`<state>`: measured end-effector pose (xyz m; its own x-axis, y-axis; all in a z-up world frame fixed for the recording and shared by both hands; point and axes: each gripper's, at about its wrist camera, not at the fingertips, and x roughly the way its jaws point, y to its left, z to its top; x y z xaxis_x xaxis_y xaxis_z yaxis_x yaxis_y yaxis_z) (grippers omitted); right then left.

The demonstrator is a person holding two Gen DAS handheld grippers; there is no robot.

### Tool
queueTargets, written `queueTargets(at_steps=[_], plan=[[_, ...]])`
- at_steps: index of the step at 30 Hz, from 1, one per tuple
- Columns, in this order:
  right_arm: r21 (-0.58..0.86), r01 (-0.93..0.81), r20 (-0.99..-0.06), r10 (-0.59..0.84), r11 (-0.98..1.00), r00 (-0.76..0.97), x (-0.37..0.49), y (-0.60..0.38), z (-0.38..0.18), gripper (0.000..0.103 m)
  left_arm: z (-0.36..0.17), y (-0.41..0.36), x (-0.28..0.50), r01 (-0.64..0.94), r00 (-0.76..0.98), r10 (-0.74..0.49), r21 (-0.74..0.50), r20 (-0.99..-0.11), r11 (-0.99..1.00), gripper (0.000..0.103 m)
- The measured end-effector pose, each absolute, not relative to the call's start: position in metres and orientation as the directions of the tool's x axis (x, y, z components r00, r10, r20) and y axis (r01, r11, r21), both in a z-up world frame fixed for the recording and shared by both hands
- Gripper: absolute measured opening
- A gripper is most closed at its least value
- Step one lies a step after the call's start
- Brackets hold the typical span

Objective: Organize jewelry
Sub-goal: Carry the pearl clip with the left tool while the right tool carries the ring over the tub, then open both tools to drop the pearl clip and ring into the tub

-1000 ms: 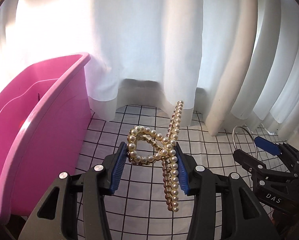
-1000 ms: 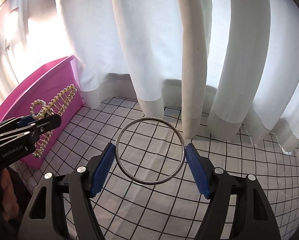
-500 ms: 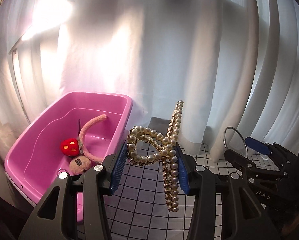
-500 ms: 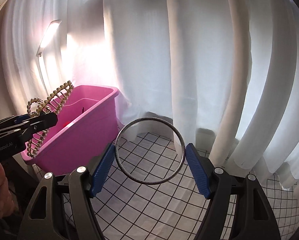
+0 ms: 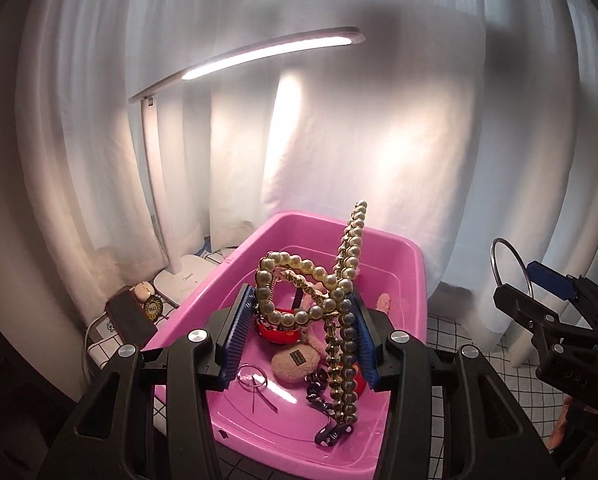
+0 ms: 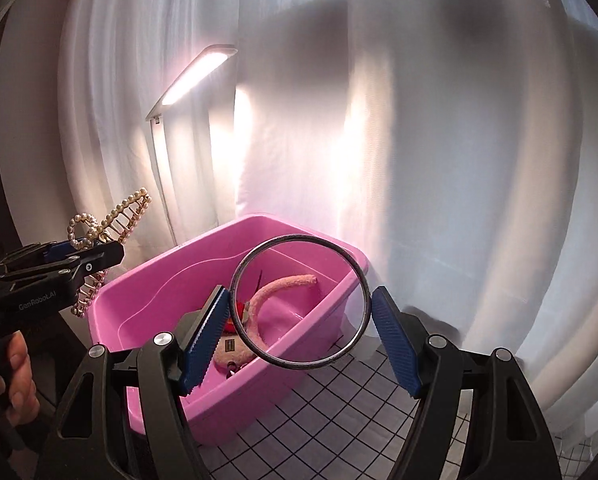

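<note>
My left gripper (image 5: pixel 301 338) is shut on a pearl hair claw (image 5: pixel 331 300) and holds it above the open pink tub (image 5: pixel 415 280). The tub holds a pink plush headband (image 6: pixel 275 292), a red piece (image 5: pixel 279 334), a thin wire ring (image 5: pixel 253 376) and dark clips (image 5: pixel 323 396). My right gripper (image 6: pixel 299 338) is shut on a metal bangle (image 6: pixel 359 320), held upright in the air in front of the tub (image 6: pixel 171 296). The left gripper with the claw (image 6: pixel 111 220) shows at the left of the right wrist view. The bangle (image 5: pixel 513 272) also shows at the right of the left wrist view.
A lit white desk lamp (image 5: pixel 259 56) stands behind the tub on the left, its base (image 5: pixel 183 276) by a dark box (image 5: pixel 129 316). White curtains (image 6: pixel 439 140) hang behind. A black-grid white cloth (image 6: pixel 339 420) covers the table.
Both grippers swung left and up with their items. The left gripper now holds the pearl claw over the tub's inside. The lamp has come into view.
</note>
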<state>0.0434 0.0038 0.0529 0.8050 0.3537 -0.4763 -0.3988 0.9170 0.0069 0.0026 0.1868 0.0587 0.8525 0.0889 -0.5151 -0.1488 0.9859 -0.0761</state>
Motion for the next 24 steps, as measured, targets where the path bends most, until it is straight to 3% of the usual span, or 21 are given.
queueTargets(at_steps=[6,14,24], plan=[[-0.005,-0.445,-0.524,0.377,0.895,0.764,0.081,0.052,0.041,0.07,0.036,0.224,0.029,-0.217,0.812,0.143,-0.066,-0.566,0.974,0.045],[-0.049,-0.482,-0.621,0.351,0.875,0.701,0.123,0.107,0.008,0.07,-0.006,0.243,0.063,-0.239,0.736,0.133,-0.071,-0.663,0.969,0.045],[-0.073,-0.458,-0.707,0.278,0.886,0.65,0.15,0.121,-0.028,0.07,-0.033,0.252,0.076,-0.258,0.678,0.121,-0.081,-0.725,0.963,0.048]])
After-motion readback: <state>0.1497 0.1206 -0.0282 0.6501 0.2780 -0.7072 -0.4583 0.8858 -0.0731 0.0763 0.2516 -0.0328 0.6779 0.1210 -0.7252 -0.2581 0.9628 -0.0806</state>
